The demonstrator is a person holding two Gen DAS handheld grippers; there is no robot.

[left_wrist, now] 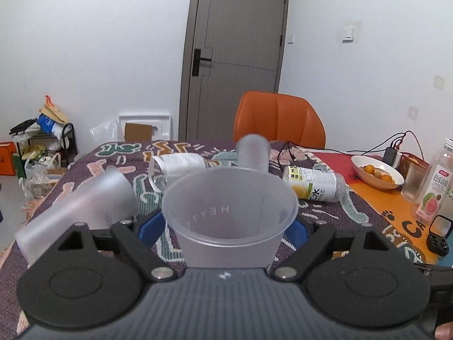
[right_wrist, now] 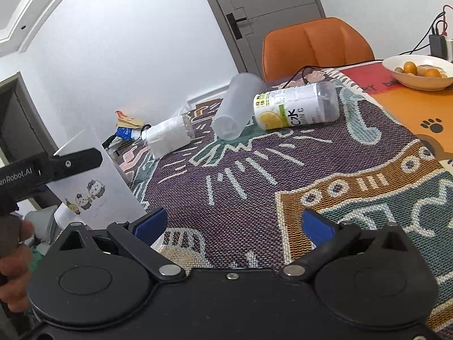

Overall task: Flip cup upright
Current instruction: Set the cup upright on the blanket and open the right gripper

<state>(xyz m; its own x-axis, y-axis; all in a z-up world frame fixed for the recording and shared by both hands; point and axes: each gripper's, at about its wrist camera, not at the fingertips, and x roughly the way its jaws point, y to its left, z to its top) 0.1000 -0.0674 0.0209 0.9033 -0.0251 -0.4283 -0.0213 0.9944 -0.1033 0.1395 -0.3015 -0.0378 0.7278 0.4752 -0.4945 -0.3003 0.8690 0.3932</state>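
Left claw (left_wrist: 229, 226) squeezes your cup (left_wrist: 229, 212) mouth-up, ready to set down | right claw (right_wrist: 233, 226) wide open, empty, waiting | other cups lie ahead.

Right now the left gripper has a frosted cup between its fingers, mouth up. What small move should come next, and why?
Probably lower the cup straight down onto the patterned cloth and only then open. It sits mouth-up, clamped by the left gripper, so the flip looks done. Whether its base touches the cloth is hidden. Another frosted cup lies on its side close to its left, so descend without drifting that way.
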